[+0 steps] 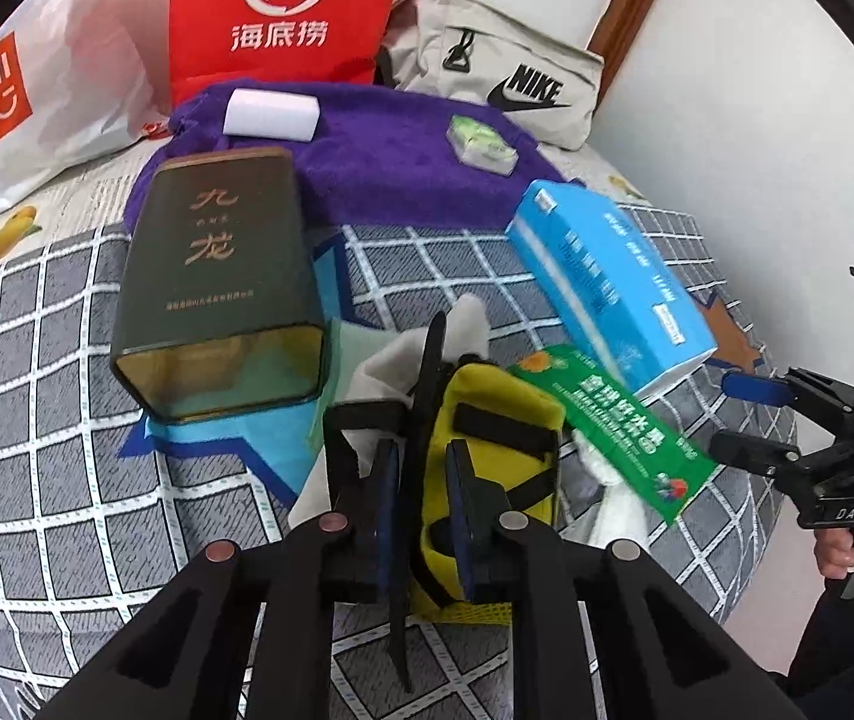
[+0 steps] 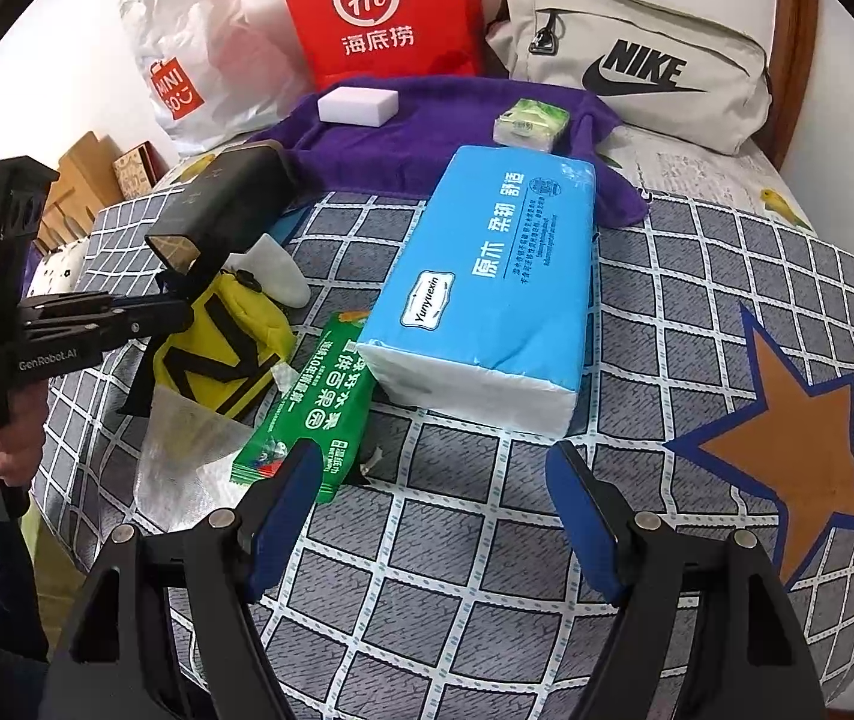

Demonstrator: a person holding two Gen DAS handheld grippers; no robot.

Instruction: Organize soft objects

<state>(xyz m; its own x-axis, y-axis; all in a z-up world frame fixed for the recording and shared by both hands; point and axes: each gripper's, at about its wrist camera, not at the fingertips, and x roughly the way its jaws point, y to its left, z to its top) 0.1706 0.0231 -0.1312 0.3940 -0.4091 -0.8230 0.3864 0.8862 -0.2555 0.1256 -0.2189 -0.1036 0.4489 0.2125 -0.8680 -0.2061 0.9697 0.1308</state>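
Left wrist view: left gripper (image 1: pixel 423 504) stands slightly apart around a black strap, its fingers hiding the yellow pouch (image 1: pixel 487 420) at 6 o'clock.

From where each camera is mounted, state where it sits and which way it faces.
Left wrist: on the left gripper, angled down at the yellow pouch between its narrow-set fingers; the right gripper and a hand show.
Right wrist: on the open right gripper, angled down past the blue tissue pack; left gripper alongside.
Shared: pouch, tissue pack, red bag.
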